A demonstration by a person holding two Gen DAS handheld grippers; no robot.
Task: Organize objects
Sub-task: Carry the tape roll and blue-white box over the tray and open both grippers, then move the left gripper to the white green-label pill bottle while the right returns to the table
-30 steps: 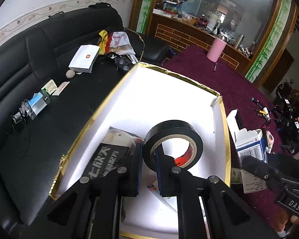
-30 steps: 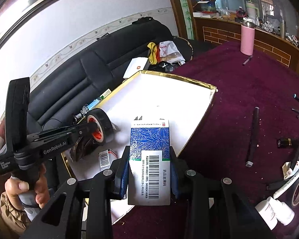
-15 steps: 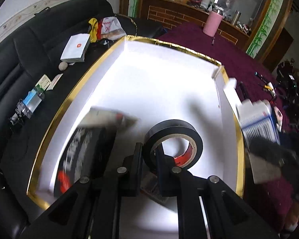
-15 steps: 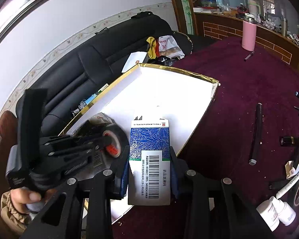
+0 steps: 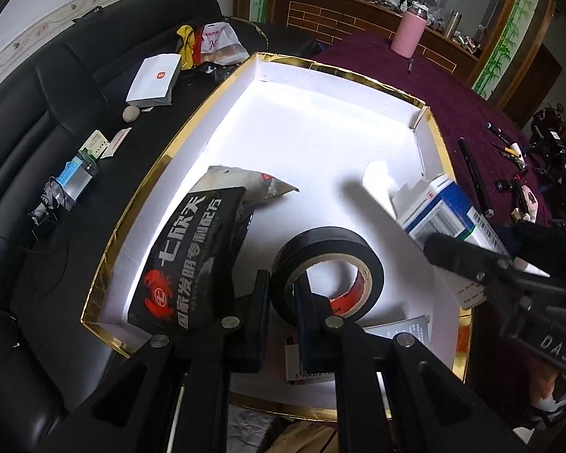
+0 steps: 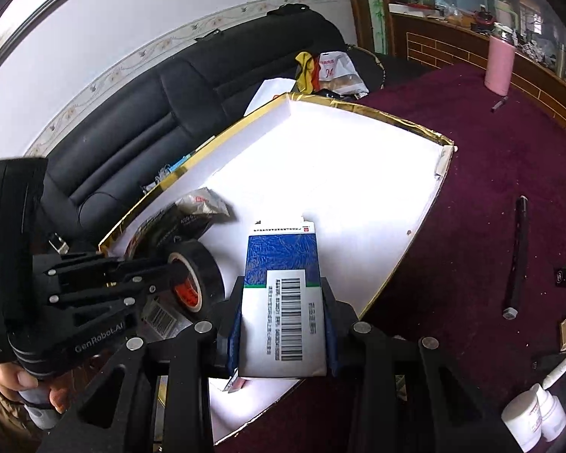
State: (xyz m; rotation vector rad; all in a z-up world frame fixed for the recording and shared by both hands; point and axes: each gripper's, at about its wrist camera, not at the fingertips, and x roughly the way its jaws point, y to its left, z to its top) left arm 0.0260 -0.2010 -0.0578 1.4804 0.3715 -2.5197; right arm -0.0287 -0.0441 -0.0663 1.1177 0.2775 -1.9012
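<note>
Tape first, in the left wrist view: the left gripper (image 5: 283, 302) was clamped on the wall of a roll of black electrical tape (image 5: 326, 270), one finger outside the ring and one inside its hole, so the roll stood just ahead of the fingertips over the floor of a white gold-rimmed box (image 5: 320, 139). Left of the claw and just beside it lay a black packet with a red crab (image 5: 192, 264), inside the box. Beneath the fingers a piece of printed paper with a barcode showed. To the right of the claw, the right gripper (image 5: 468, 249) reached in holding a blue-and-white carton (image 5: 445, 211) over the box's right wall.

In the right wrist view, the right gripper (image 6: 283, 324) was closed on the blue-and-white carton (image 6: 283, 294), its pads pressing both long sides, barcode face up, the carton reaching forward past the fingertips over the white gold-rimmed box (image 6: 358, 173). Left of this claw, close by, the left gripper (image 6: 177, 271) held the roll of black electrical tape (image 6: 194, 283), with the black packet with a red crab (image 6: 162, 226) just beyond it. A hand (image 6: 22, 381) gripped the left tool's handle.
</note>
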